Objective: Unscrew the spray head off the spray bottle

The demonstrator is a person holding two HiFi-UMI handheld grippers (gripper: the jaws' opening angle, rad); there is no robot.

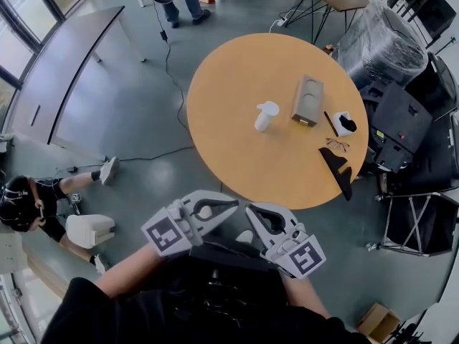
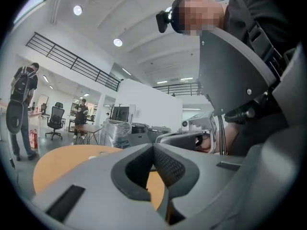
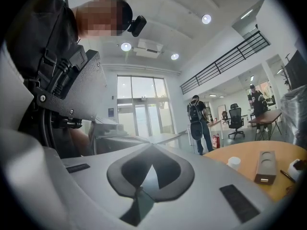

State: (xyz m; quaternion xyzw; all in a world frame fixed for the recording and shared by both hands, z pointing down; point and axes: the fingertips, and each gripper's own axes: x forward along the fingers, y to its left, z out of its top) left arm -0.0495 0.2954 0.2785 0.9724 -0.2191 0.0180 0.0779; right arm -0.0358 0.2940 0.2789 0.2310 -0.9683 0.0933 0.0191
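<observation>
Both hands sit low, close in front of the chest and short of the table edge. Grippers are level, side by side, with tips angled in toward each other.

- left gripper (image 1: 231, 205): claw pressed together, nothing in it
- right gripper (image 1: 251, 210): claw pressed together, nothing in it
- Marker cubes face up and outward; bare forearms run back under the dark top.

The spray bottle (image 1: 266, 115) is white, head on, standing upright near the middle of the round table (image 1: 237, 84), well apart from both grippers. Neither touches it.

Count on the table:
- 1 spray bottle
- 1 tan box (image 1: 307, 100), just right of the bottle
- 1 pair of glasses (image 1: 337, 145), near the right rim
- 1 thin dark stick (image 1: 330, 123), between box and glasses

Others in the room: 2. One person sits on the floor (image 1: 29, 206) at left, one stands (image 1: 183, 2) at the far side.
</observation>
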